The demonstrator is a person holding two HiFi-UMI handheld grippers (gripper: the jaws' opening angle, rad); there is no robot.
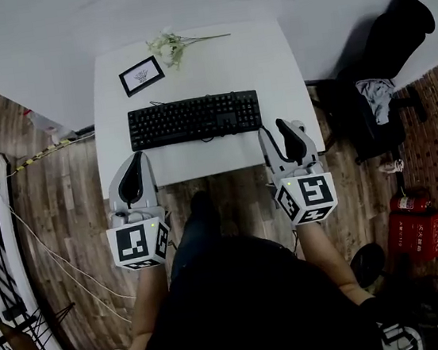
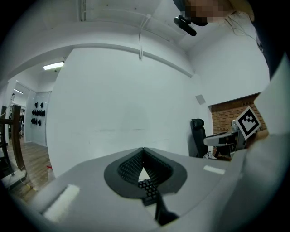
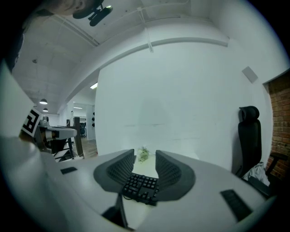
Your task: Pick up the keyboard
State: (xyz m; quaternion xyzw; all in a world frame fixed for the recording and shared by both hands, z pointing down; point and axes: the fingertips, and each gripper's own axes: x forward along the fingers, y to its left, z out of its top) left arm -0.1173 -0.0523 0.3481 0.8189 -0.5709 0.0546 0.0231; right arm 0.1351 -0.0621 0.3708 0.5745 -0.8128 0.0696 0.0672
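A black keyboard (image 1: 194,119) lies across the middle of a small white table (image 1: 273,67). My left gripper (image 1: 136,159) hovers at the table's near left corner, jaws shut with nothing between them; a strip of keys (image 2: 148,188) shows past its tips. My right gripper (image 1: 277,132) is at the near right edge of the table, jaws open and empty, just short of the keyboard's right end. Through its gap I see the keyboard (image 3: 139,186) ahead. Neither gripper touches the keyboard.
A framed picture (image 1: 141,75) and a sprig of pale flowers (image 1: 171,46) lie at the table's far side. A black office chair (image 1: 375,85) stands to the right, with a red fire extinguisher (image 1: 415,226) on the wooden floor near it. A white wall runs behind the table.
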